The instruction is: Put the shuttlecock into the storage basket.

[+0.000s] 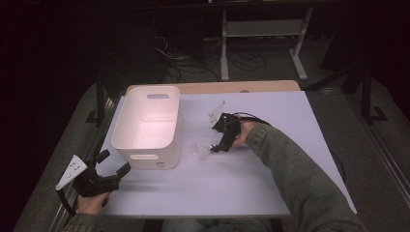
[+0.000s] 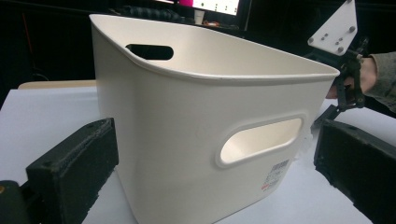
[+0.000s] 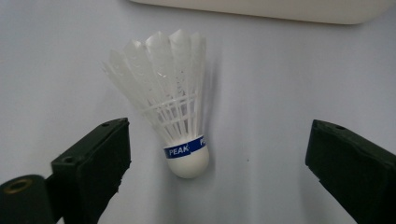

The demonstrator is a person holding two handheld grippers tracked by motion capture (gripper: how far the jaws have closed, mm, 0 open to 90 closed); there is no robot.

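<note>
I have the right gripper (image 3: pixel 217 154) released, its fingers (image 3: pixel 91 161) straddling the shuttlecock (image 3: pixel 170 112) on the desk (image 1: pixel 270 183) beside the white bin (image 1: pixel 147 123); the left gripper (image 1: pixel 112 164), fingers released, waits near the bin.

Large white rectangular plastic bin (image 1: pixel 147 126) with oval cut-out handles sits upright, just ahead of the left gripper and left of the right one. It stands on a pale grey-white tabletop (image 1: pixel 270 179) with a light wooden edge strip (image 1: pixel 251 86) at the far side, beyond both grippers. Further back: white metal desk frame (image 1: pixel 263 34), tangle of black floor cables (image 1: pixel 193 63). Barcode sticker (image 2: pixel 276 173) on the bin's near wall.
</note>
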